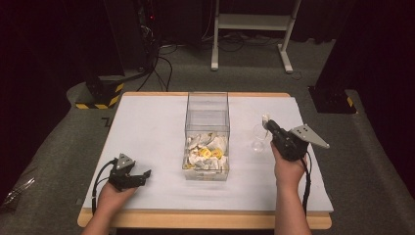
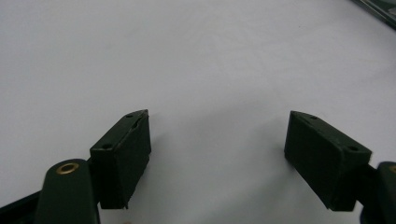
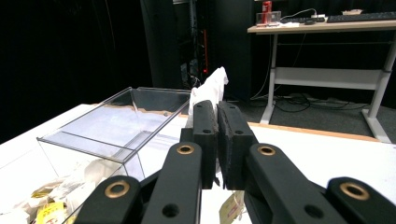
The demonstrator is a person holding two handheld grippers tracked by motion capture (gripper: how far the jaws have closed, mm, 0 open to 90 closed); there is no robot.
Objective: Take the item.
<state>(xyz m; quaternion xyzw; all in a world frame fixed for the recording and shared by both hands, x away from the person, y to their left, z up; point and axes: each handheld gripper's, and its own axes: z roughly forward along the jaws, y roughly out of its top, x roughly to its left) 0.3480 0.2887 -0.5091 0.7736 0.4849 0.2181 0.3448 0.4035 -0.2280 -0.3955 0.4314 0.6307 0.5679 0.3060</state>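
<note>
A clear plastic box (image 1: pixel 207 105) stands mid-table, with several white tea bags with yellow tags (image 1: pixel 205 154) piled at its near end. To the right of the box, my right gripper (image 1: pixel 270 125) is lifted off the table and shut on a white tea bag (image 1: pixel 265 118). In the right gripper view, this tea bag (image 3: pixel 211 88) sticks up past the gripper (image 3: pixel 217 112), and a tag (image 3: pixel 230 208) dangles below. A clear glass cup (image 1: pixel 258 138) stands just left of this gripper. My left gripper (image 1: pixel 142 176) rests low at the table's front left. Its jaws (image 2: pixel 217 140) are open over bare white surface.
The white table top (image 1: pixel 147 122) has free room left of the box and along the front edge. Beyond the far edge are a white desk frame (image 1: pixel 254 22), dark equipment stands with striped bases (image 1: pixel 100 98) and floor cables (image 1: pixel 161 68).
</note>
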